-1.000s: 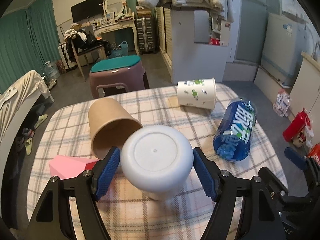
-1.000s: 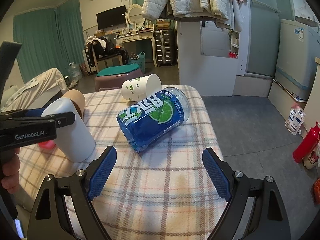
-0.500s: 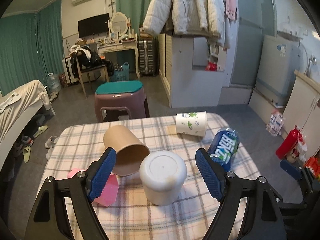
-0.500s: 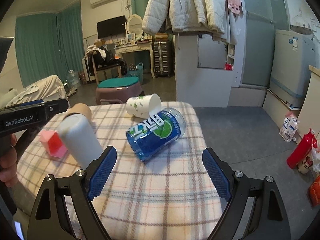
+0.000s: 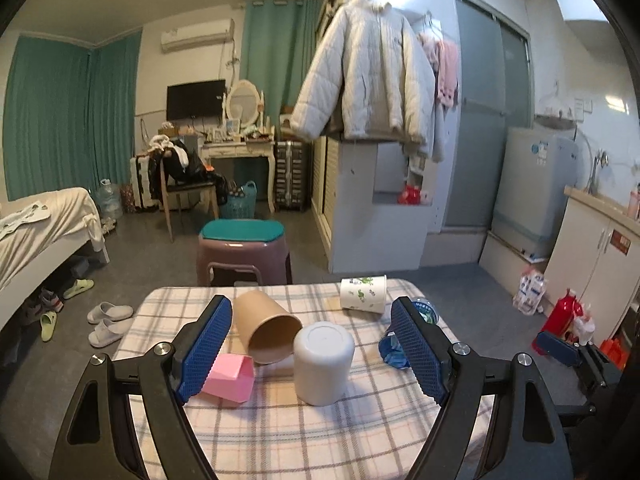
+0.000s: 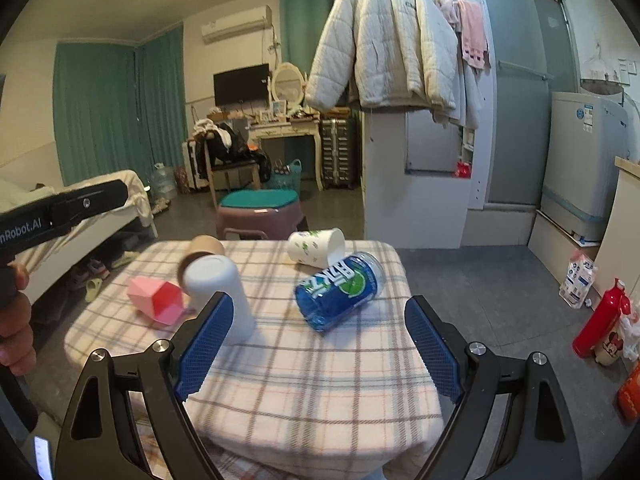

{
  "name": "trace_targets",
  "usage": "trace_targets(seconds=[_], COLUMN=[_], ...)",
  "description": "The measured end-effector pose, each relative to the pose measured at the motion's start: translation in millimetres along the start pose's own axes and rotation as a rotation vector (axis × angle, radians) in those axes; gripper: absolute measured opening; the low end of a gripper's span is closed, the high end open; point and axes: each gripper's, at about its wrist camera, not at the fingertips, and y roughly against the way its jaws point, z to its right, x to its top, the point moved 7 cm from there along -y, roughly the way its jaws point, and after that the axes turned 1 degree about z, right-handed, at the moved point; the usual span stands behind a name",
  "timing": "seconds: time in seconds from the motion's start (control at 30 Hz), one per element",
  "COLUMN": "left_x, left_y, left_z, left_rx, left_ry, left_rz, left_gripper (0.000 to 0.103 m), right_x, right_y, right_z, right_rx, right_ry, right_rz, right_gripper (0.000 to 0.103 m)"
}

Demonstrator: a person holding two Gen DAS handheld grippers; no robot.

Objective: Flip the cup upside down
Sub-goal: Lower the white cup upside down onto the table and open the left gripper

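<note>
A plain white cup (image 5: 323,362) stands upside down on the plaid table, base up; it also shows in the right wrist view (image 6: 219,300). My left gripper (image 5: 310,354) is open and empty, held back above the table's near side, apart from the cup. My right gripper (image 6: 318,346) is open and empty above the table's near edge. A brown paper cup (image 5: 266,330) lies on its side just behind the white cup, mouth toward me.
A pink box (image 5: 230,376) lies left of the white cup. A blue can (image 6: 340,290) and a white green-printed cup (image 6: 316,246) lie on their sides at the right. The plaid table (image 6: 320,392) ends close below. A purple stool (image 5: 242,252) stands beyond it.
My left gripper has let go of the white cup and drawn back and up; the cup stays standing base up. My right gripper has also drawn back from the table.
</note>
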Motion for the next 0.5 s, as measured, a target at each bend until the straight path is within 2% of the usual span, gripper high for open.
trace_targets(seconds=[0.2, 0.5], left_x=[-7.5, -39.4], left_y=[27.2, 47.3], left_z=[-12.3, -20.1], left_rx=[0.006, -0.002], left_ry=[0.016, 0.002], left_rz=[0.049, 0.065], left_gripper=[0.085, 0.085], right_x=[0.0, -12.1], right_y=[21.2, 32.8], right_z=[-12.7, -27.2], right_rx=[0.025, 0.042], right_ry=[0.001, -0.009], right_rz=[0.039, 0.071], right_gripper=[0.088, 0.088])
